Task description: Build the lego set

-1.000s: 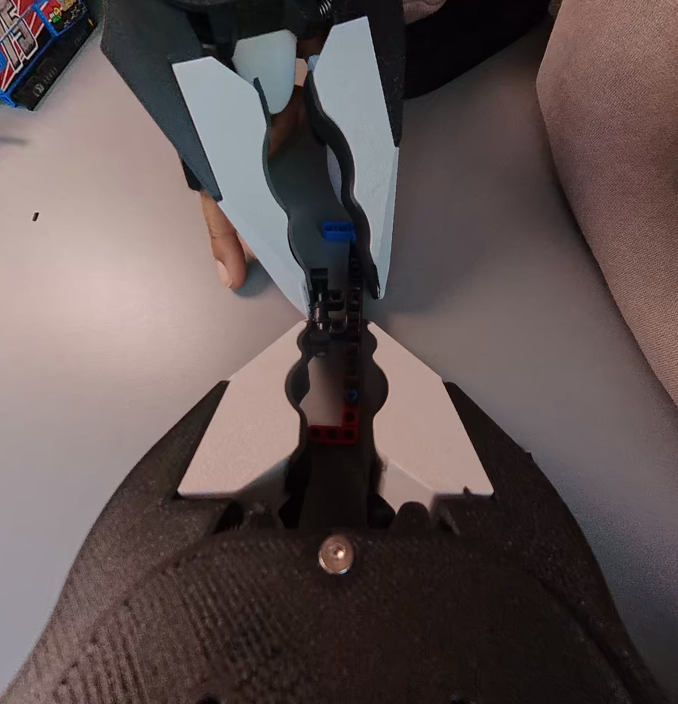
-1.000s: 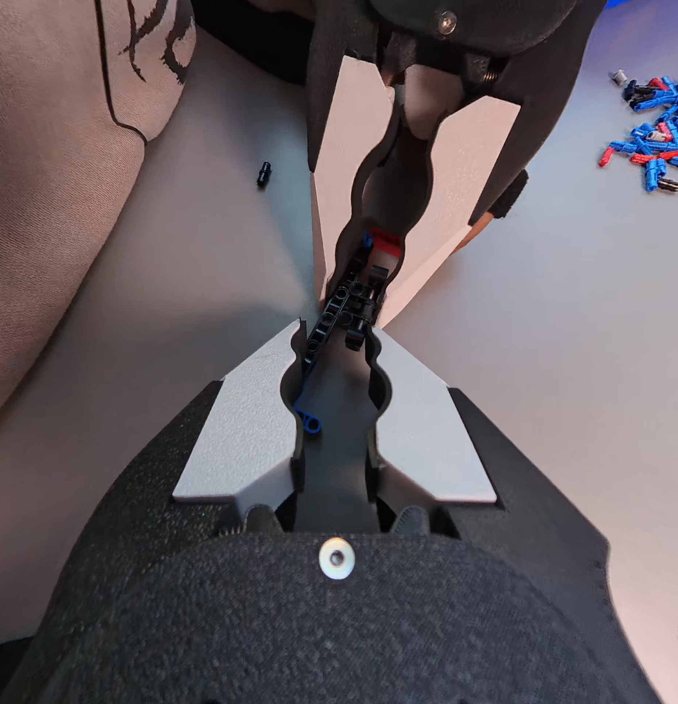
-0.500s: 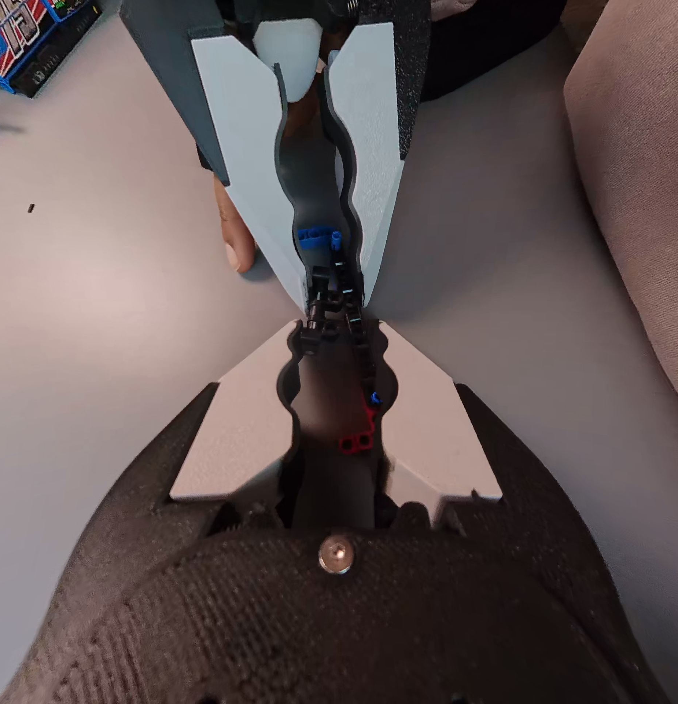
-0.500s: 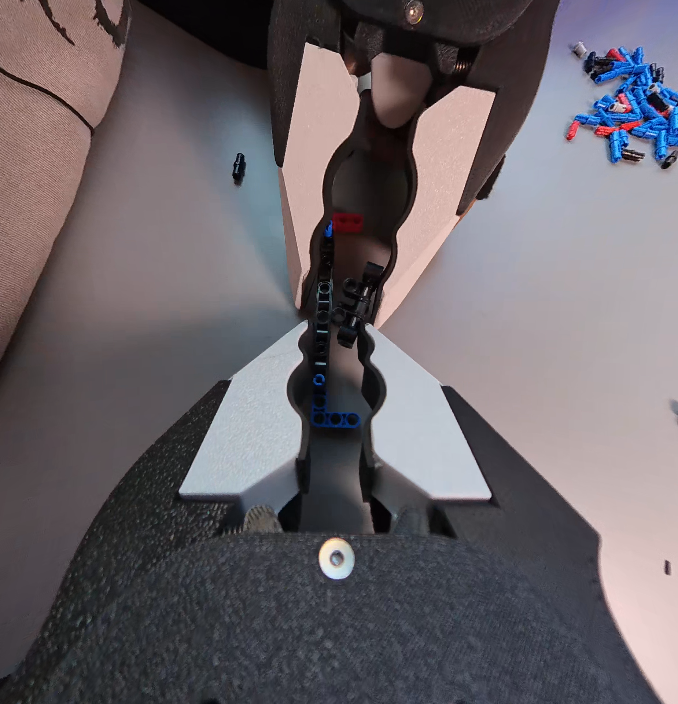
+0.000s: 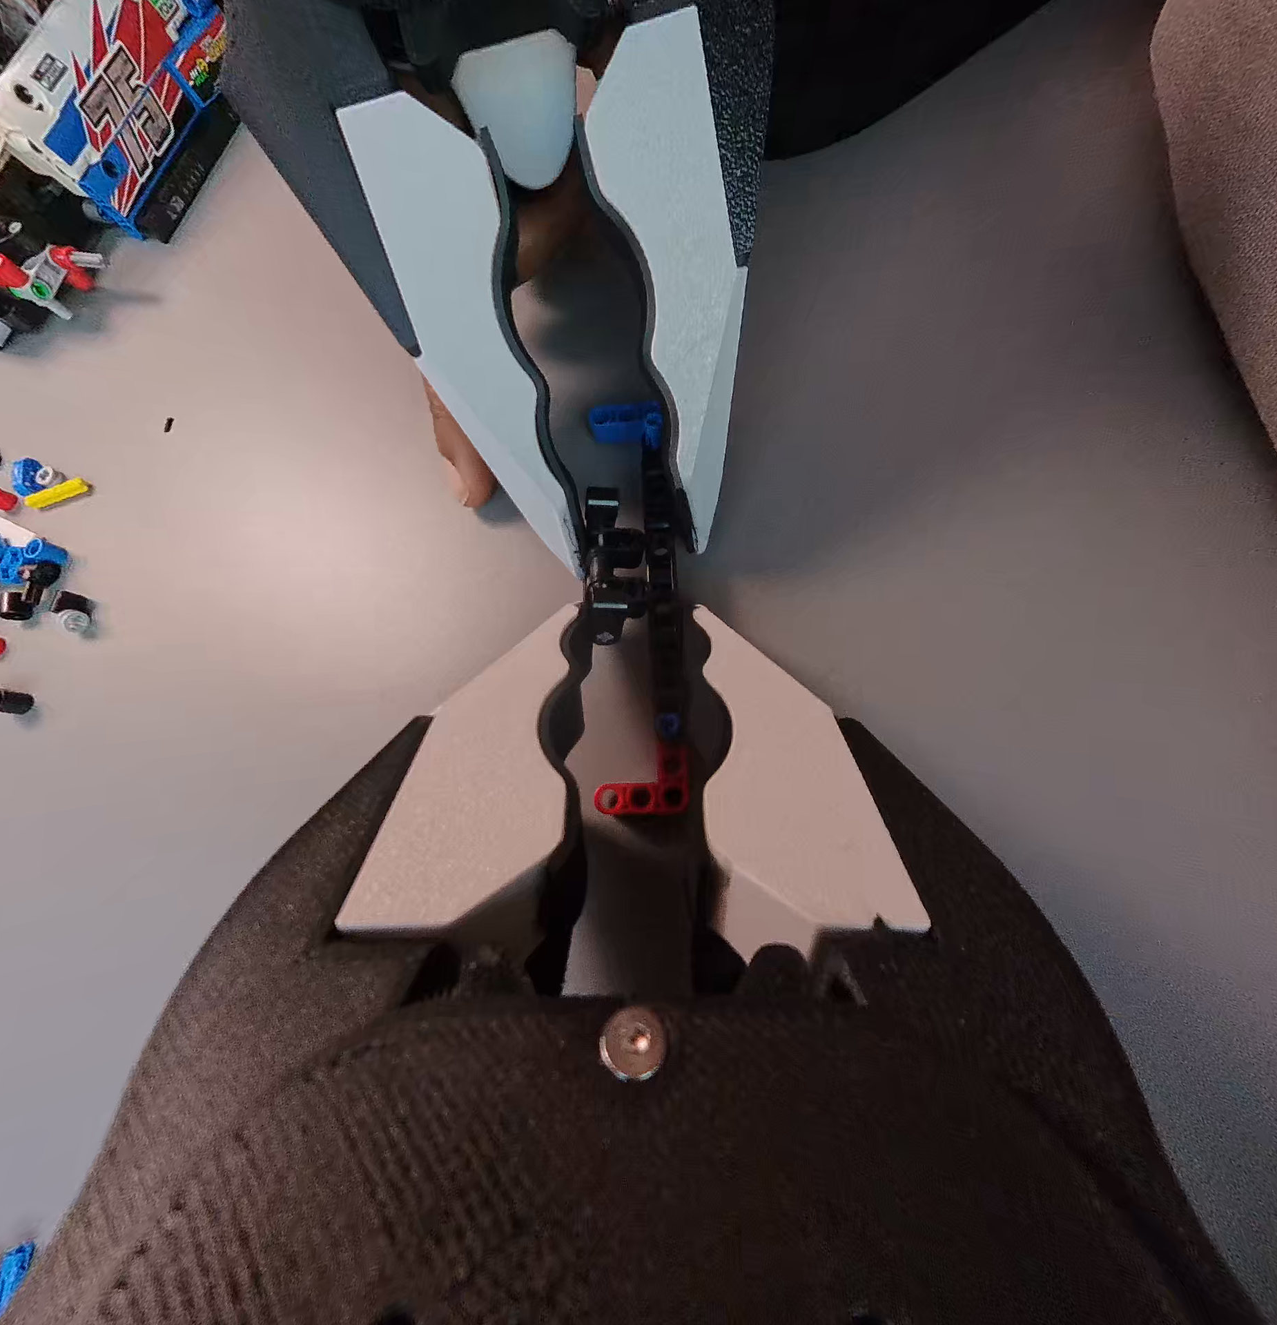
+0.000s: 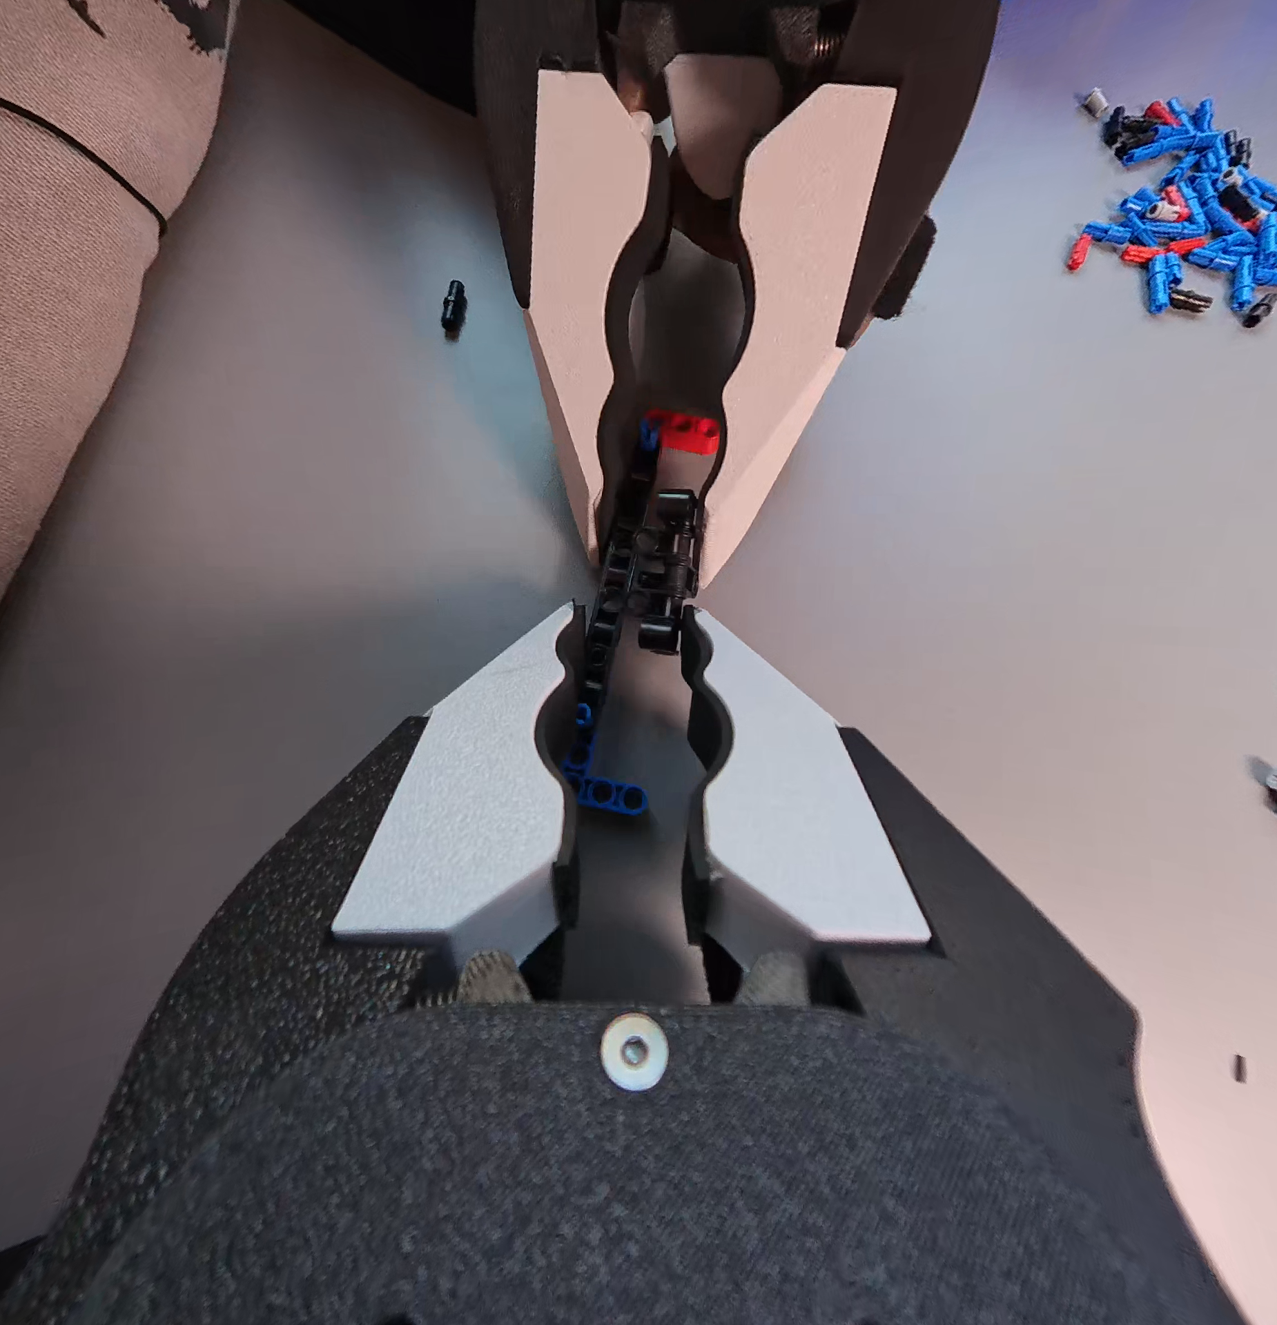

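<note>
Grippers both stay clamped tip to tip on the black beam assembly [image 5: 639, 573], now twisted so its red elbow [image 5: 646, 789] lies flat.

Looks like a hobby or building desk indoors: plain grey tabletop [image 5: 980, 502], printed toy-set box [image 5: 105, 115] at its far edge, loose blue, red and black plastic pins heaped [image 6: 1209, 215] and scattered [image 5: 26, 566] across it, beige sleeve [image 6: 55, 287] of someone sitting close.
</note>
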A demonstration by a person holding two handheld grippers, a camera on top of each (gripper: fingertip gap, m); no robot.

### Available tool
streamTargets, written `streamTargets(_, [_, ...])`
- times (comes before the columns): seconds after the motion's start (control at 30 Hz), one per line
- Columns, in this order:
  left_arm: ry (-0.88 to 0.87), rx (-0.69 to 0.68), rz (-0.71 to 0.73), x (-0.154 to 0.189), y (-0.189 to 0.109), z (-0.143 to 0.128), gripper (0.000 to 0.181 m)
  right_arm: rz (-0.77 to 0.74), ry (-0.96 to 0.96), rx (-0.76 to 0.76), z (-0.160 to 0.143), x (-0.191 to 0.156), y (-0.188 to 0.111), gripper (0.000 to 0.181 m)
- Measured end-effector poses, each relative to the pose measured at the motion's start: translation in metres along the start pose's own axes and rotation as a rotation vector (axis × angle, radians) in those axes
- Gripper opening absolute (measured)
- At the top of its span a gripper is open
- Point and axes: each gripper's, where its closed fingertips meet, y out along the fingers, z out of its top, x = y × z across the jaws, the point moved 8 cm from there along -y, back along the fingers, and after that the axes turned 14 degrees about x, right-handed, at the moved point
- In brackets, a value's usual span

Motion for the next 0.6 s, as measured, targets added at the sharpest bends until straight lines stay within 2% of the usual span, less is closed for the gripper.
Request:
streamTargets(0.3, [-0.025, 0.038, -0.078, 0.0049, 0.0003, -0.0020, 0.022, 0.037, -0.016, 0.004, 0.0011, -0.0082, 0.0032, 0.030])
streamTargets(0.6, [-0.011, 0.054, -0.103, 0.0066, -0.0005, -0.0022, 0.025, 0.037, -0.049, 0.044, -0.0002, -0.0084, 0.0031, 0.023])
